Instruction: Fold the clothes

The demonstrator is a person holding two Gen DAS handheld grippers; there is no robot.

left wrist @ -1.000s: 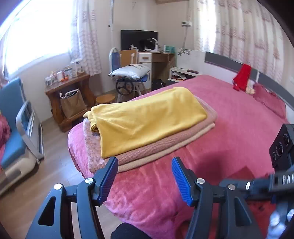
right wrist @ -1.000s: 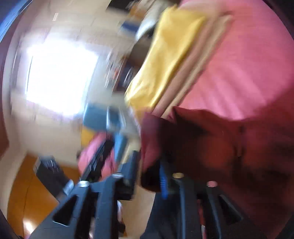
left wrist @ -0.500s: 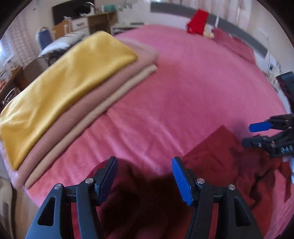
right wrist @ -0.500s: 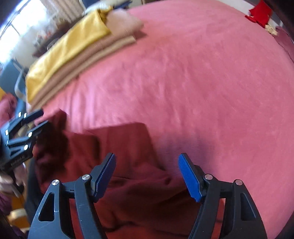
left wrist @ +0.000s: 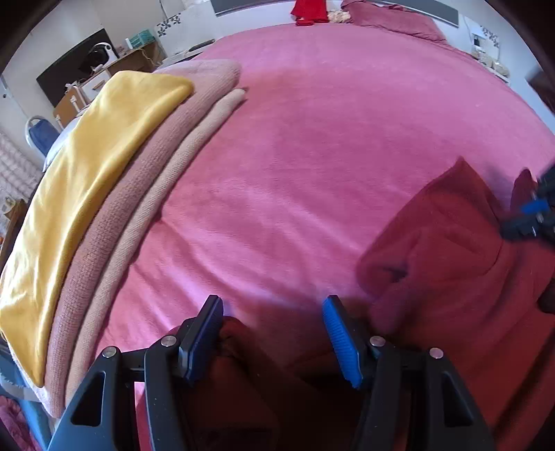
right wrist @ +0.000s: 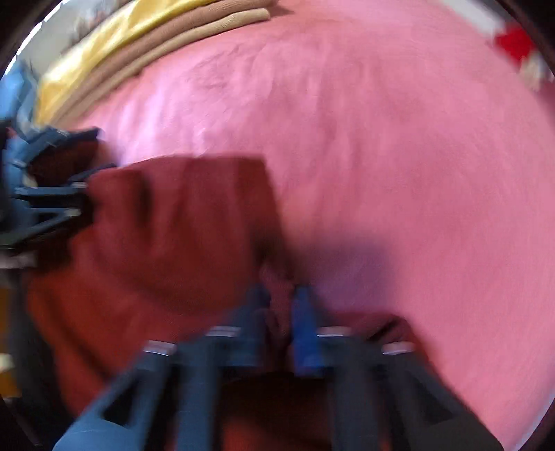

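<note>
A dark red garment point(left wrist: 451, 249) lies crumpled on the pink bedspread point(left wrist: 312, 138) at the near right. My left gripper point(left wrist: 274, 333) is open just above the garment's near edge, with dark red cloth below and behind its fingers. The right wrist view is blurred by motion. There my right gripper point(right wrist: 281, 326) has its fingers nearly together with a fold of the dark red garment point(right wrist: 180, 236) pinched between them. The right gripper point(left wrist: 534, 215) shows at the far right of the left wrist view, and the left gripper point(right wrist: 52, 201) at the left edge of the right wrist view.
A folded stack with a yellow piece point(left wrist: 86, 166) on top of a pink and a beige one sits along the bed's left edge. Red items point(left wrist: 308, 10) and a pillow point(left wrist: 392, 17) lie at the headboard. A desk with a dark screen point(left wrist: 69, 79) stands beyond.
My right gripper went from open above the garment to closed on a fold of it. The left gripper has dropped lower and nearer to the bed and stays open.
</note>
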